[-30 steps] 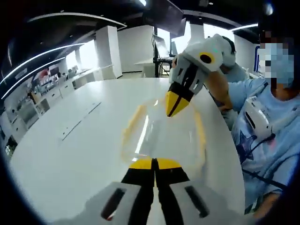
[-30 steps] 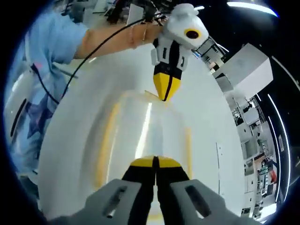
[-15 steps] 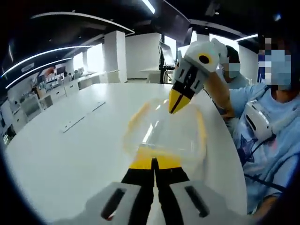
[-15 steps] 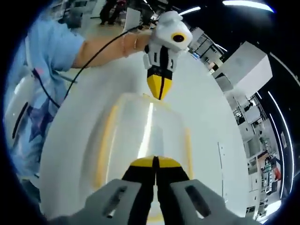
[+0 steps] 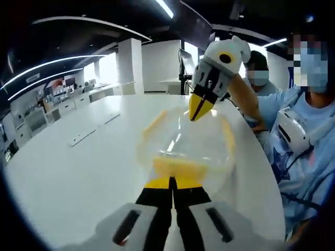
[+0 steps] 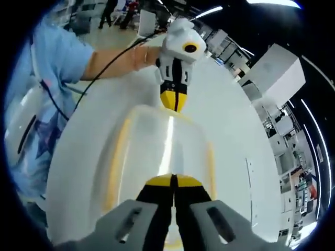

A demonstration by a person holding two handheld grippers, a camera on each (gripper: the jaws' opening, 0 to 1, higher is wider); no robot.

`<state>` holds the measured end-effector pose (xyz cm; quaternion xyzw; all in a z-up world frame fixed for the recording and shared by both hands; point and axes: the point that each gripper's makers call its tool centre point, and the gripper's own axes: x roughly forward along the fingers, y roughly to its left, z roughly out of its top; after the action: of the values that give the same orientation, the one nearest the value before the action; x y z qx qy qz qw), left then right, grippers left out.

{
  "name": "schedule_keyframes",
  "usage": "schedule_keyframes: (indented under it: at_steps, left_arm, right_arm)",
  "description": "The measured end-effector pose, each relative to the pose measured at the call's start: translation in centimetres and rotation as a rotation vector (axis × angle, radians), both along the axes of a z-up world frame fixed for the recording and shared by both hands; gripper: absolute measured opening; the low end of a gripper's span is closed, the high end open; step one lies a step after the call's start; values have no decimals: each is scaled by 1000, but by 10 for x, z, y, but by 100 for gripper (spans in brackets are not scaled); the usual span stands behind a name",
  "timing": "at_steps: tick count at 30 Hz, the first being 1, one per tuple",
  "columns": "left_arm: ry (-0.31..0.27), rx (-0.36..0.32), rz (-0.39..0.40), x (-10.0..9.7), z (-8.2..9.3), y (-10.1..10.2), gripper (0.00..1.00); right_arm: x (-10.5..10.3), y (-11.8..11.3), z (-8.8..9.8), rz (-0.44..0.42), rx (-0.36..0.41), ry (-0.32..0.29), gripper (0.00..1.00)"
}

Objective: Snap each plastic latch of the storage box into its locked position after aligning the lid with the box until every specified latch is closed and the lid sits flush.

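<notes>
Both grippers have their yellow-tipped jaws pressed together, with no gap between them. They sit at the two ends of the box (image 5: 183, 149), a clear plastic box with yellow edges that lies on the white table (image 5: 78, 172). In the left gripper view, the left gripper (image 5: 171, 183) has its tips at the near end of the box, touching or just above a yellow strip there, maybe a latch; the blur makes it hard to tell. The right gripper (image 5: 198, 109) comes down from above at the far end, its tip at the rim. In the right gripper view, the right gripper (image 6: 173, 181) rests its tips on the near end of the lid (image 6: 162, 151), and the left gripper (image 6: 172, 100) points down at the far end. The box is see-through and fuzzy, so the latches are hard to make out, and I cannot tell if they are shut. A person (image 5: 309, 141) in a light blue shirt stands at the table's edge, partly cut off. Far behind are desks and white pillars.
</notes>
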<state>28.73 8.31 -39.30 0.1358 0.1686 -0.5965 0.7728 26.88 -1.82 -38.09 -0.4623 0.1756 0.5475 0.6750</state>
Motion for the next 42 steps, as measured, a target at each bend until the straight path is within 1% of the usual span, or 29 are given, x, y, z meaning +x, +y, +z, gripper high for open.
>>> schedule_keyframes:
  at_steps: [3, 8, 11, 18, 29, 33, 42]
  left_arm:
    - [12, 2, -10, -2, -3, -1, 0]
    - [-10, 2, -12, -5, -3, -1, 0]
    - [-18, -1, -11, -4, -3, -1, 0]
    - [-17, -2, -16, -3, -4, -1, 0]
    - [-18, -2, -18, -9, -7, -7, 0]
    - [-12, -3, -17, -8, -7, -6, 0]
    - [-2, -10, -18, -8, -8, -7, 0]
  right_arm:
    - [0, 0, 0, 2, -12, 3, 0]
    - [-1, 0, -1, 8, -34, 11, 0]
    - [-2, 0, -1, 14, -54, 8, 0]
    - [-3, 0, -1, 11, -95, -13, 0]
    - [-2, -1, -1, 9, -81, -1, 0]
    - [-2, -1, -2, 12, -87, -7, 0]
    - [0, 2, -2, 16, -71, -2, 0]
